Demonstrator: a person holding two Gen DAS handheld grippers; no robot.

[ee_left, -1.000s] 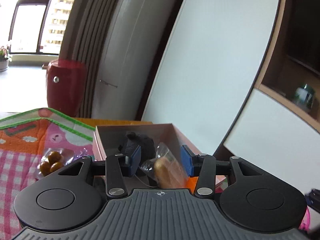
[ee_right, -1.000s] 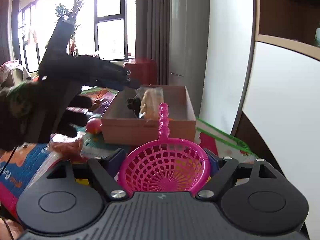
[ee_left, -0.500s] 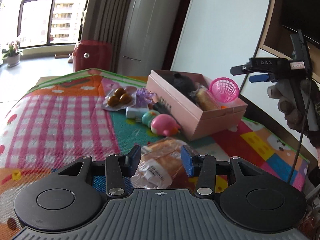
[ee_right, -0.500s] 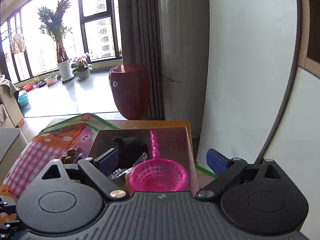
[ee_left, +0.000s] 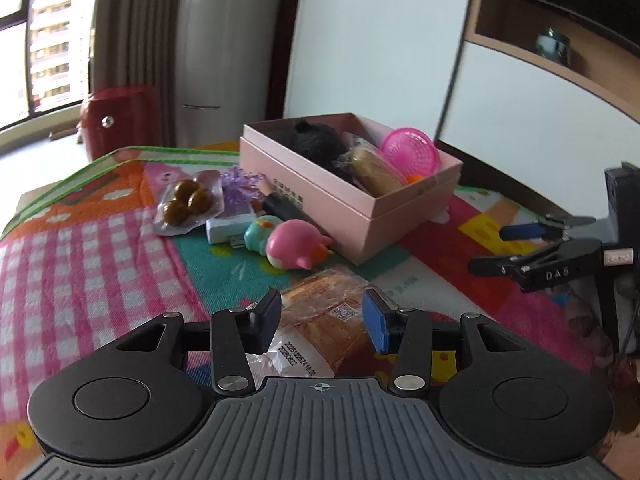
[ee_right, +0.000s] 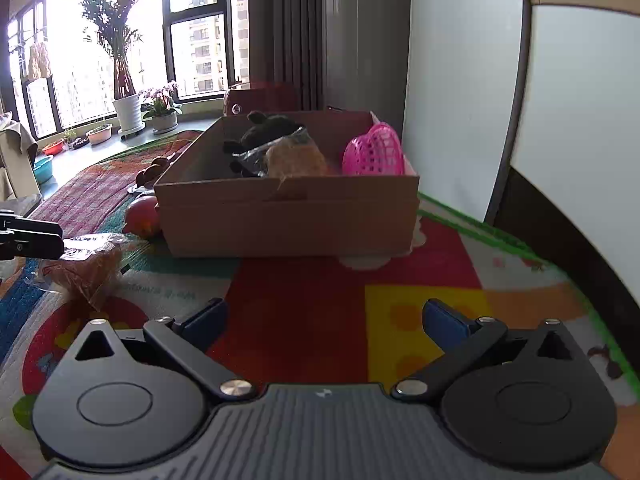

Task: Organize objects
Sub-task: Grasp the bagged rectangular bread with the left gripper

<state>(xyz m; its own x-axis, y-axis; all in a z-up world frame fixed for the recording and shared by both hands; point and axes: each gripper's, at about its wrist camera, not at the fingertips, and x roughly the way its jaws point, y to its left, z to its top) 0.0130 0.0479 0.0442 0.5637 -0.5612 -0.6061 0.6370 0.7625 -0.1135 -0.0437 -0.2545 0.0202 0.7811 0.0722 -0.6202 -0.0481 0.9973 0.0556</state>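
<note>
A pink cardboard box [ee_left: 400, 216] stands on the colourful mat. In it lie a black plush toy [ee_left: 316, 142], a wrapped bread roll [ee_left: 374, 170] and a pink plastic strainer [ee_left: 410, 156]. My left gripper [ee_left: 322, 322] is open, its fingers either side of a wrapped bread packet [ee_left: 320, 312] lying on the mat. My right gripper [ee_right: 324, 320] is open and empty, low over the mat in front of the box [ee_right: 288, 220]. The strainer [ee_right: 374, 152] leans in the box's right corner.
Beside the box lie a pink bird toy [ee_left: 296, 244], a teal toy [ee_left: 258, 232], a white USB stick [ee_left: 228, 230], a packet of brown balls [ee_left: 186, 202] and purple ribbon [ee_left: 240, 184]. A red stool [ee_left: 116, 120] stands behind. A white wall panel [ee_right: 460, 80] is at the right.
My right gripper let the pink strainer go into the box and pulled back and down, open. My left gripper left the box and came down around the bread packet on the mat.
</note>
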